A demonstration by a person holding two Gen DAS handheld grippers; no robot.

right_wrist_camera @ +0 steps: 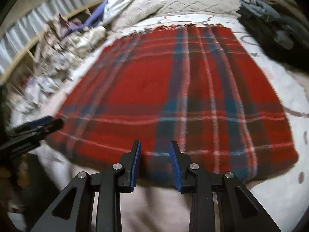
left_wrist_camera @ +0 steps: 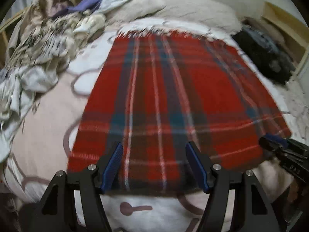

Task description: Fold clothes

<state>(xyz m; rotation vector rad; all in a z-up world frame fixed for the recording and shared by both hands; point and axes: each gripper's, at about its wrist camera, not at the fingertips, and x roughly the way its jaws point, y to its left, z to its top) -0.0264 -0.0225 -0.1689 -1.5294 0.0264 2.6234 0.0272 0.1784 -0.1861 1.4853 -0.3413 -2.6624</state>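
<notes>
Plaid cloth (left_wrist_camera: 173, 96): red with dark and teal bands and thin white lines, lying flat and spread on the bed (left_wrist_camera: 42, 119). Fringed far edge toward the pillows. Near edge just ahead of both tools. Both views motion-blurred.

Left hand-held gripper (left_wrist_camera: 155, 164): fingers wide apart, nothing between them, blue pads (left_wrist_camera: 113, 168) facing inward. Poised over the near edge of the cloth, toward its left half; contact with the fabric cannot be told. In the right wrist view it shows at the left margin (right_wrist_camera: 38, 124), by the cloth's near left corner.

Right hand-held gripper (right_wrist_camera: 155, 160): fingers apart, narrower than the left, nothing between them. Set at the near edge of the cloth. In the left wrist view it shows at the right margin (left_wrist_camera: 274, 142), by the near right corner.

Bed cover: pale pink and white with brown looping lines.

Clothes pile (left_wrist_camera: 44, 38): crumpled light garments, unfolded, left of the cloth.

Pillows (right_wrist_camera: 139, 5): beige, at the head of the bed.

Dark stack (right_wrist_camera: 274, 23): dark garments, right of the cloth, far end.

Bed frame (right_wrist_camera: 29, 50): wood, along the left side.
</notes>
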